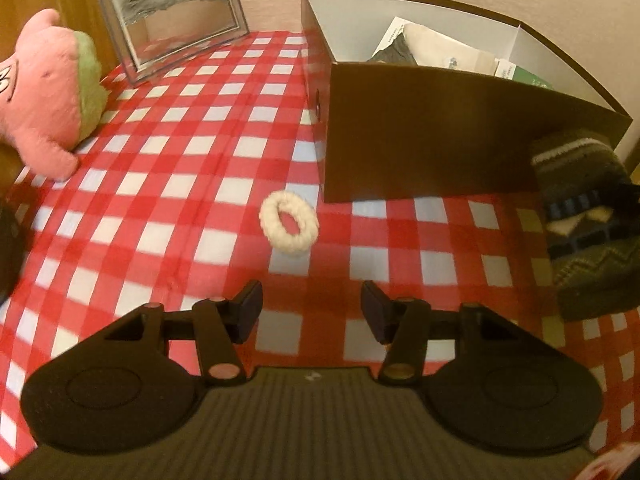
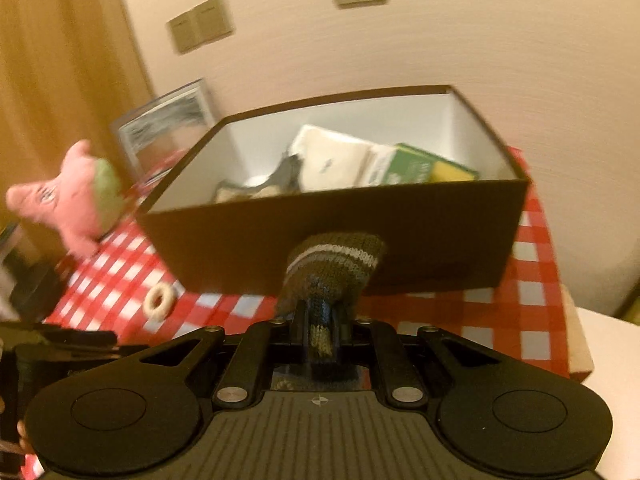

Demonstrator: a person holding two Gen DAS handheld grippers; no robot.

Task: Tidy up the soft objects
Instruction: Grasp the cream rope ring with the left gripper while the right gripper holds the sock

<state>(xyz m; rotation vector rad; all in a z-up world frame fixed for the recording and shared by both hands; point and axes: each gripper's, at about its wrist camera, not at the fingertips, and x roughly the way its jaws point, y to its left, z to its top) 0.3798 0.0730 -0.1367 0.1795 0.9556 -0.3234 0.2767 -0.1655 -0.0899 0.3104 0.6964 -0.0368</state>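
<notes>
Right gripper (image 2: 320,332): jaws are clamping tight on a grey knitted sock (image 2: 334,264) with pale stripes; the sock is sticking forward from the jaws, lifted in front of the near wall of the box (image 2: 400,240). In the left wrist view the same sock (image 1: 580,216) is showing at the right edge, beside the box's near corner.

Left gripper (image 1: 312,308): jaws are standing apart with nothing between them, hovering above the checked cloth (image 1: 160,168).

White fluffy hair tie (image 1: 290,224): is lying flat on the cloth, just ahead of the left gripper's fingers and near the box's front left corner; also showing in the right wrist view (image 2: 159,301).

Box (image 1: 440,140): dark outside, white inside, is sitting open on the cloth and holding a white cloth bundle (image 2: 332,164), a green packet (image 2: 416,168) and other items too blurred to name.

Pink and green plush toy (image 1: 48,92): is resting at the cloth's far left edge, well apart from the box.

Clear picture frame (image 1: 176,12): is standing upright at the back of the table, against the wall.
</notes>
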